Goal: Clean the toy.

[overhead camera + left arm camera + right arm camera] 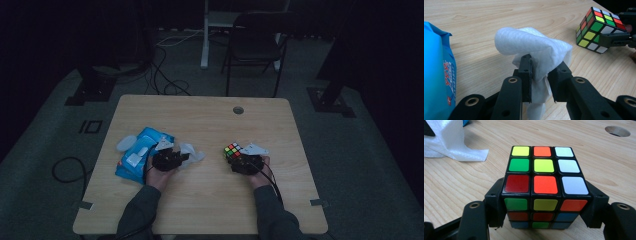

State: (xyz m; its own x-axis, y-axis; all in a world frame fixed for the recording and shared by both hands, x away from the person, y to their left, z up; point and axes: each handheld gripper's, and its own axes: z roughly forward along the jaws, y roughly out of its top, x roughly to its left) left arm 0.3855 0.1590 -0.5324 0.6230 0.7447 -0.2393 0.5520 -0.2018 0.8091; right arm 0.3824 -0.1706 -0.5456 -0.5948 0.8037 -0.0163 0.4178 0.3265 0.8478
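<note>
A crumpled white wipe (531,42) stands up between the jaws of my left gripper (544,62). The jaws are apart with a loose gap, and the cloth hangs in it without being squeezed. In the high view that left gripper (186,158) sits left of centre with the wipe (194,153) at its tip. My right gripper (545,187) is shut on a scrambled colour cube (541,170), one jaw on each side. The cube (232,150) is held just above the table, right of centre. The left gripper view shows the cube (599,27) off to the right.
A blue pack of wet wipes (137,155) lies on the wooden table (200,210) just left of my left hand. A round cable hole (238,110) is near the far edge. A dark chair (255,45) stands beyond the table.
</note>
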